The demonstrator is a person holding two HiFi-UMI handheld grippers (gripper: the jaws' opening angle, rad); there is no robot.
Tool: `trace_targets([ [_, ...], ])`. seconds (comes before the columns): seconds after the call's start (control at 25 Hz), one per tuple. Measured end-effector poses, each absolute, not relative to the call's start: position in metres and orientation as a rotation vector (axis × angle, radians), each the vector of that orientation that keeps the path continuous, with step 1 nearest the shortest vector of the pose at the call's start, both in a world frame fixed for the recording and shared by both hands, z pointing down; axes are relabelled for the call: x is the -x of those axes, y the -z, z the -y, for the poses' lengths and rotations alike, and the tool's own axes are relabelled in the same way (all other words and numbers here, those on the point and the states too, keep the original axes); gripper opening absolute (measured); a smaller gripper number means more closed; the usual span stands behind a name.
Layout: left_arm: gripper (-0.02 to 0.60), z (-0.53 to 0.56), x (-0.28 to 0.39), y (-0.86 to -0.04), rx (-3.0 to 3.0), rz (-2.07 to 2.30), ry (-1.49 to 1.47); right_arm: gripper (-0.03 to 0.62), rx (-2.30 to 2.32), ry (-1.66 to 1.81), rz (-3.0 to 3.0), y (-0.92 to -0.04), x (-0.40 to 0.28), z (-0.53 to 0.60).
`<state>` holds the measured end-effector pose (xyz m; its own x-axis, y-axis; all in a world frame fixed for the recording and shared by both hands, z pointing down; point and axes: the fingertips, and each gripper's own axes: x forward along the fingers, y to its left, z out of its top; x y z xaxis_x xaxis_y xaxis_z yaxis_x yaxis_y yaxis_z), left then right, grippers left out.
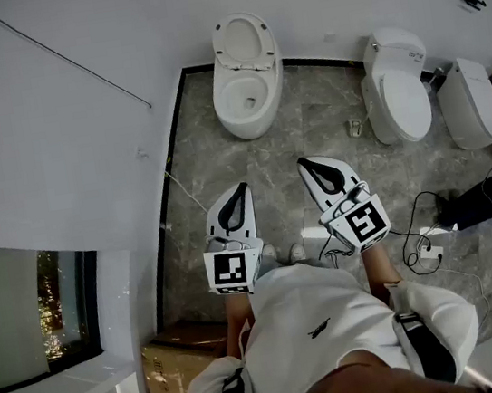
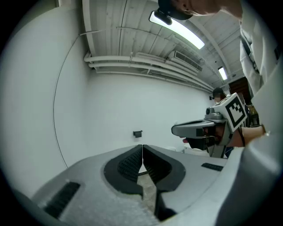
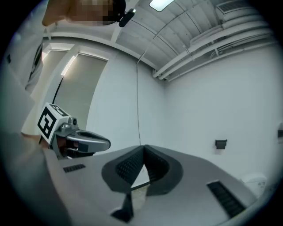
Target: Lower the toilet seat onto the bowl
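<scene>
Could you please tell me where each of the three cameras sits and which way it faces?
Head view: on the person's head, looking steeply down at the toilet with its seat up; shows left tool, right tool, white shirt.
Left gripper view: on the left tool, level, facing the white wall; shows its shut jaws, the right tool beside.
Right gripper view: on the right tool, level, facing that wall; its shut jaws, the left tool beside.
Both gripper views share the black wall fitting.

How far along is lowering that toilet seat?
Nothing looks done yet: the white oval toilet seat stands raised above the white ceramic bowl. Both the left tongs and right tongs are shut, empty and short of it. Reaching, gripping and lowering remain.
</scene>
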<state>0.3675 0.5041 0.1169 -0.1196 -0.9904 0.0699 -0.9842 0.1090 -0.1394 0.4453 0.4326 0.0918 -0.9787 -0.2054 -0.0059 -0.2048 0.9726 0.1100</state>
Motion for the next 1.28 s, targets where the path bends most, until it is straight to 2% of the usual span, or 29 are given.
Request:
trace_targets([
  [0.28, 0.028, -0.49, -0.373, -0.108, 2.044, -2.232, 0.3, 0.029, -0.38, 0.169, 3.142, -0.091, -0.454, -0.423],
  [0.64, 0.028, -0.481, -0.356, -0.104, 2.023, -2.257, 0.267, 0.031, -0.354, 0.225, 3.114, -0.095, -0.433, -0.416],
  [1.28, 0.028, -0.426, -0.277, -0.11, 2.05, -2.233, 0.253, 0.031, -0.368, 0.257, 3.076, -0.097, -0.348, -0.37],
])
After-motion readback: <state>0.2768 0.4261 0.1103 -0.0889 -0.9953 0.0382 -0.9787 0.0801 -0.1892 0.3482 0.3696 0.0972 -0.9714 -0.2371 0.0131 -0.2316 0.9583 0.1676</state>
